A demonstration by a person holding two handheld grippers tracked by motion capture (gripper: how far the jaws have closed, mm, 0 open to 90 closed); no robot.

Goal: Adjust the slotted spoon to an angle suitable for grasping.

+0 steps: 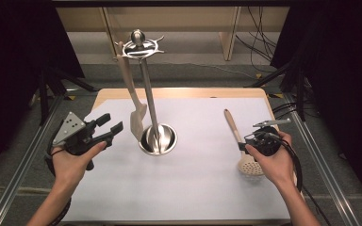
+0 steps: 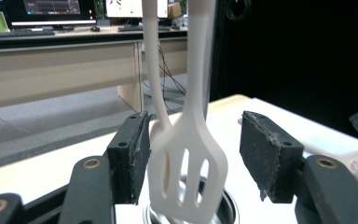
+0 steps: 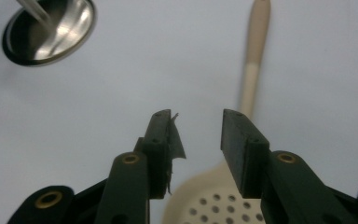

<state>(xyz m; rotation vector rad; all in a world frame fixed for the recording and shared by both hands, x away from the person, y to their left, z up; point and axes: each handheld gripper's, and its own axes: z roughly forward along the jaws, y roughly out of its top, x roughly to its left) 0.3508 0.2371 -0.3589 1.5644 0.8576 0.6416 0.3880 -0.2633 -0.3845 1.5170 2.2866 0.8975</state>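
Right gripper: down at four o'clock on the bench, the right gripper (image 1: 243,147) hangs just over the skimmer, tips pointing down; in its own view the jaws stand part open with only bare sheet between them, nothing gripped.
Skimmer: the skimmer (image 1: 242,143) lies flat at about four o'clock, perforated bowl nearest the person, wooden handle running away toward twelve. Lying flat like that, my read is the handle is the place to pinch it, just above the bowl.
Left gripper: at eight o'clock, the left gripper (image 1: 109,125) is held level and aimed toward the stand, jaws wide. In the left gripper view the slotted head shows between them, but neither pad presses on it.
Slotted spatula: the slotted spatula (image 1: 133,96) hangs from a top hook, head down by the base, so it swings free and likely drains there.
Stand: centre of the bench, the utensil stand (image 1: 149,96) rises on a round steel base, its hook ring at the top toward twelve o'clock.
Likely aim: the skimmer looks bound for one of the stand's hooks.
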